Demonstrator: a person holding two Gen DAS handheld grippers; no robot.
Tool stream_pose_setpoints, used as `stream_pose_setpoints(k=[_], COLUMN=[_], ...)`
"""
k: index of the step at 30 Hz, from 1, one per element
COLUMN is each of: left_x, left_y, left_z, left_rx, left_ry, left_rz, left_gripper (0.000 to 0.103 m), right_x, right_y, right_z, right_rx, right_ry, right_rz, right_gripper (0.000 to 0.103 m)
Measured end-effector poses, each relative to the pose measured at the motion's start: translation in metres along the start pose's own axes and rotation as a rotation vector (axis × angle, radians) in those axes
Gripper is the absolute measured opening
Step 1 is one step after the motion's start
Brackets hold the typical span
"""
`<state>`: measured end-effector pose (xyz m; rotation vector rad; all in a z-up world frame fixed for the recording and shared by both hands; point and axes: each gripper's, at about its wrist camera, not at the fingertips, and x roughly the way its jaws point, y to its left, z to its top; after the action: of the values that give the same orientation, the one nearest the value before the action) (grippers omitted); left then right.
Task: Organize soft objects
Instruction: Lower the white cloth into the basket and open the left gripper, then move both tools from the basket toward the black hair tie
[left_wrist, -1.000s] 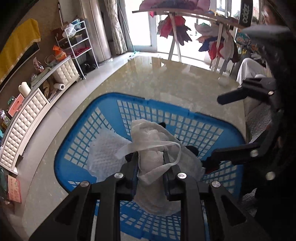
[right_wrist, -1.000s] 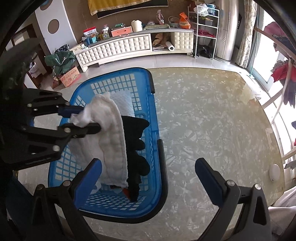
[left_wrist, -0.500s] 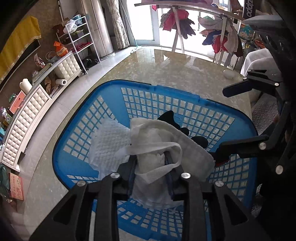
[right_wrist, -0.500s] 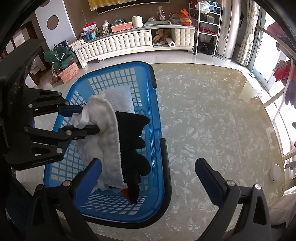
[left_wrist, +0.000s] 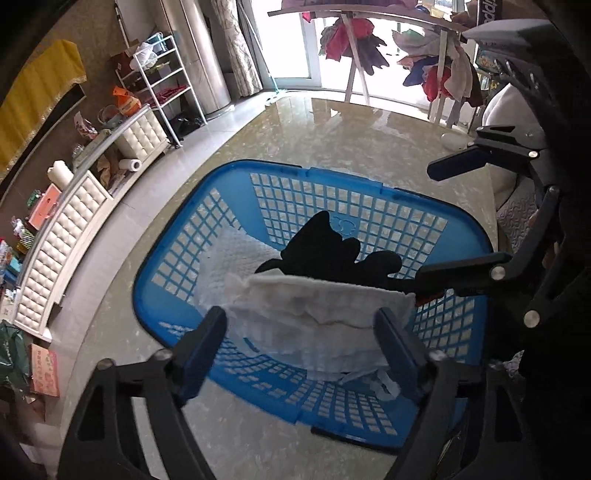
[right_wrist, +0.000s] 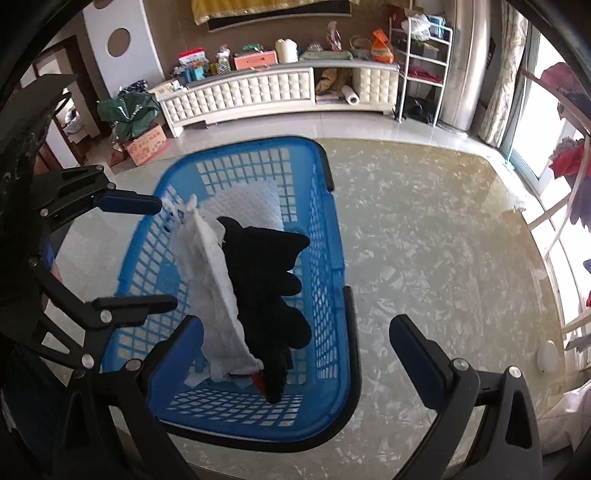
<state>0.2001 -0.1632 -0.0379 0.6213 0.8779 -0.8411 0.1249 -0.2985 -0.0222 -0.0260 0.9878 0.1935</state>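
Observation:
A blue mesh basket (left_wrist: 258, 166) (right_wrist: 236, 142) stands on the glossy table. My left gripper (left_wrist: 299, 336) (right_wrist: 147, 254) hovers over it, its jaws opening wide. A white cloth (left_wrist: 321, 314) (right_wrist: 210, 280) hangs loose between them and sags into the basket, blurred, with no pad pressing on it. A black glove (left_wrist: 332, 251) (right_wrist: 269, 280) drapes against the cloth, a red bit showing at its lower end. A white quilted pad (left_wrist: 236, 251) (right_wrist: 255, 199) lies on the basket floor. My right gripper (right_wrist: 295, 325) (left_wrist: 428, 225) stands open over the basket's near rim, holding nothing.
A white tufted cabinet (right_wrist: 258, 92) with clutter on top runs along the wall, beside a white wire rack (right_wrist: 424, 70). A drying rack with clothes (left_wrist: 369, 44) stands by the window. A cardboard box (right_wrist: 146, 144) and a green bag sit on the floor.
The left jaws went from shut on the bunched white cloth to wide apart. The cloth has spread out and sunk toward the basket, uncovering the black glove. The right gripper stayed put.

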Motion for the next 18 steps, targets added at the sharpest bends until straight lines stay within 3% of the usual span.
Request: stream_pose_setpoints(k=[9, 13, 18], left_x=[-0.028, -0.040, -0.056], left_y=[0.000, 0.006, 0.016], left_z=[-0.019, -0.034, -0.062], left_rx=[-0.059, -0.126, -0.190], left_ry=[-0.047, -0.069, -0.076], left_rz=[0.055, 0.063, 0.097], left_gripper=[0.090, 0.103, 0.103], right_x=[-0.010, -0.006, -0.003], right_y=[0.017, 0.027, 0.042], right_z=[-0.001, -0.002, 0.002], right_rx=[-0.055, -0.086, -0.104], right_ry=[-0.056, -0.065, -0.063], right_rz=[-0.001, 0.000, -0.033], right_gripper=[0.101, 0.101, 0.101])
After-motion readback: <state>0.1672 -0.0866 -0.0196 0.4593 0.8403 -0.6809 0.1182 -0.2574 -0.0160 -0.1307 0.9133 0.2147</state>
